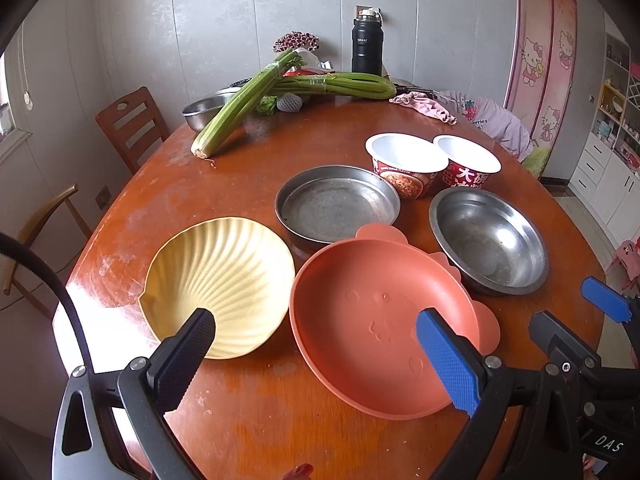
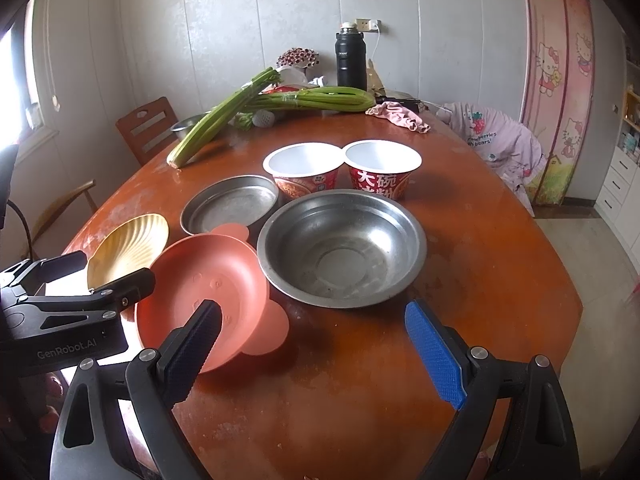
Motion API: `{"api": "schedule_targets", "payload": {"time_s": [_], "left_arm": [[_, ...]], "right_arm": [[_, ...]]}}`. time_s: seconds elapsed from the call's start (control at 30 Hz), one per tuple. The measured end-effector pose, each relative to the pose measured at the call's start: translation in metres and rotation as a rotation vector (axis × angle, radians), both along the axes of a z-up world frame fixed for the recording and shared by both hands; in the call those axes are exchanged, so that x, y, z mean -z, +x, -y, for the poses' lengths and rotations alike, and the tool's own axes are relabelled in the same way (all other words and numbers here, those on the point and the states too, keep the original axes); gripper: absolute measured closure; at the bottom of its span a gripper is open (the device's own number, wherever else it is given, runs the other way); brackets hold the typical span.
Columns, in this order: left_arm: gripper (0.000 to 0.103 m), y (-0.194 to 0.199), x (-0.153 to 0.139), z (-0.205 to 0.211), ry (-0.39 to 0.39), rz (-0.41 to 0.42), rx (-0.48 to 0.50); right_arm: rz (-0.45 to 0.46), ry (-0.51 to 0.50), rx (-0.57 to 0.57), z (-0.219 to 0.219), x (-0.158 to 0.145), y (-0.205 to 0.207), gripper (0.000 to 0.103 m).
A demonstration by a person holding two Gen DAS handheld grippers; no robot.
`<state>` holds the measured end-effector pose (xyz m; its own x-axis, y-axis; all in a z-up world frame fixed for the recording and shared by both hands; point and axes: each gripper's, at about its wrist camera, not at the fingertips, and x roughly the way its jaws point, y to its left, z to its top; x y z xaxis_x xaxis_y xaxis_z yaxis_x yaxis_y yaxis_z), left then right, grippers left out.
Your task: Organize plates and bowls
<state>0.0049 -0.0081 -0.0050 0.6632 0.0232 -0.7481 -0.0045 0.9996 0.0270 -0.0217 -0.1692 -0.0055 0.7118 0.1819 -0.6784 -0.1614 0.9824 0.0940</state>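
Observation:
On the round wooden table (image 1: 256,412) lie a yellow shell-shaped bowl (image 1: 224,280), an orange plate with ears (image 1: 372,320), a flat steel pan (image 1: 336,204) and a steel bowl (image 1: 488,240). Two noodle cups (image 1: 404,160) (image 1: 468,160) stand behind them. My left gripper (image 1: 320,344) is open above the near table edge, straddling the gap between yellow bowl and orange plate. My right gripper (image 2: 316,336) is open too, in front of the steel bowl (image 2: 342,244), with the orange plate (image 2: 208,292) at its left finger. Neither holds anything.
Celery stalks (image 1: 240,104), a steel basin (image 1: 208,110), a black flask (image 1: 367,46) and a pink cloth (image 1: 424,106) fill the table's far side. Wooden chairs (image 1: 132,124) stand left; a clothes-draped chair (image 2: 500,136) stands right.

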Motion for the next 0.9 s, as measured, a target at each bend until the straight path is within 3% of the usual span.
{"api": "schedule_targets", "payload": {"time_s": [0.9], "left_arm": [[0.001, -0.0055, 0.006, -0.0026, -0.016, -0.01, 0.019]], "right_arm": [[-0.016, -0.016, 0.01, -0.0041, 0.0006, -0.0052, 0.009]]}}
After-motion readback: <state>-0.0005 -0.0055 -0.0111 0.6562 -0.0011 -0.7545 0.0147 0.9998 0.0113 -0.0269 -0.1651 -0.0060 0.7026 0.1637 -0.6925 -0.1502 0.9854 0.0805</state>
